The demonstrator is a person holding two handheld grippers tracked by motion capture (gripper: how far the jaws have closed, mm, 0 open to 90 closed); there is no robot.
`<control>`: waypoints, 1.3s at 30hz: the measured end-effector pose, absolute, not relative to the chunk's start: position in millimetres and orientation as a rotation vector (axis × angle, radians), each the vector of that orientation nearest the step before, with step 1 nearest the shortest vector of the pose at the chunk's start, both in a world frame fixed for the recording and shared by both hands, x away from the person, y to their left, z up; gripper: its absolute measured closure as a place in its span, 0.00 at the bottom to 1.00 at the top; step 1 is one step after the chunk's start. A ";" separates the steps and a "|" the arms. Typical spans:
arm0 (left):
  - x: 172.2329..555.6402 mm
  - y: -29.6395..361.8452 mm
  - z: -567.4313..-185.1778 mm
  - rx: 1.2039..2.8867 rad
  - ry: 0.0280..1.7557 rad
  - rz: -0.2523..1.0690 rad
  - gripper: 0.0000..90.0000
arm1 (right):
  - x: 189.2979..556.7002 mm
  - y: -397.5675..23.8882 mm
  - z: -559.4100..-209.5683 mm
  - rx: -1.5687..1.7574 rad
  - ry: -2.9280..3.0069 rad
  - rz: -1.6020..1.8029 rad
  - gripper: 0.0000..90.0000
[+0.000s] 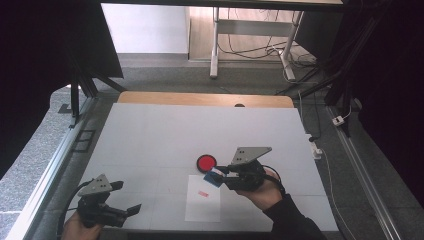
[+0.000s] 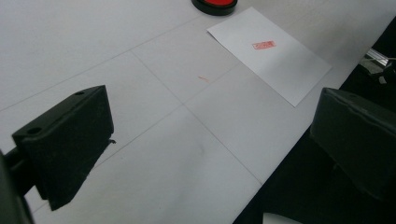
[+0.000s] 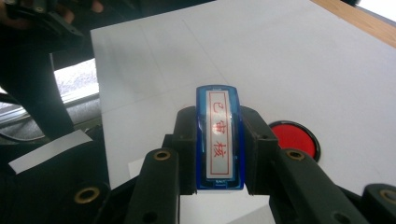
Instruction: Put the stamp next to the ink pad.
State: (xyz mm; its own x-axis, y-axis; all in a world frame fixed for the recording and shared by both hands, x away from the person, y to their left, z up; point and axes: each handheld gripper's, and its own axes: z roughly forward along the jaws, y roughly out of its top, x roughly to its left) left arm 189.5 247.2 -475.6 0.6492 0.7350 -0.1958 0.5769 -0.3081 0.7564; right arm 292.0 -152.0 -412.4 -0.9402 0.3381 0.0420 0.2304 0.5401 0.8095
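Blue stamp (image 3: 219, 135) sits clamped in the right tool (image 3: 218, 144); left tool (image 2: 210, 149) stands apart, empty.

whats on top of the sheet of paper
A small red stamp mark is printed on the sheet of paper. In the right gripper view, the right gripper, clamped on the blue stamp, covers most of the sheet.

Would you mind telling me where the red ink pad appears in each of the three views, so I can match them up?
High view: the red ink pad sits at centre, just beyond the sheet of paper.
Left gripper view: it is cut off by the top edge, above the paper.
Right gripper view: it lies at right, beside the blue stamp held in the right gripper.
Shared landmark: the paper's near corner, in the high and left gripper views.
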 end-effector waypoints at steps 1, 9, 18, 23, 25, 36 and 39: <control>189.3 248.0 -475.4 2.010 1.026 0.234 0.00 | 292.6 -153.6 -412.7 0.503 2.646 1.356 0.79; 188.9 252.0 -475.5 2.018 1.057 0.249 0.00 | 297.7 -166.3 -415.9 0.569 2.622 1.330 0.79; 190.8 248.9 -476.4 2.051 1.074 0.243 0.00 | 305.2 -180.5 -420.3 0.635 2.581 1.259 0.79; 191.6 248.5 -476.7 2.056 1.079 0.238 0.00 | 310.1 -188.9 -422.8 0.673 2.557 1.224 0.79; 191.3 247.8 -476.6 2.062 1.075 0.244 0.00 | 312.1 -192.4 -423.6 0.686 2.549 1.210 0.79; 191.0 247.9 -476.3 2.067 1.086 0.252 0.00 | 325.7 -210.0 -432.2 0.790 2.479 1.112 0.79; 191.0 247.6 -476.3 2.073 1.083 0.250 0.00 | 329.0 -213.7 -434.2 0.814 2.464 1.098 0.79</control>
State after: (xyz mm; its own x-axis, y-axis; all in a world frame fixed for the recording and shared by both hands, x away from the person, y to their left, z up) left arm 191.0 247.6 -476.3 0.6194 0.7671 -0.1671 0.6161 -0.3430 0.7091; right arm 329.0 -213.7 -434.2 -0.7852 0.6164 -0.0592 0.3680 0.5415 0.7559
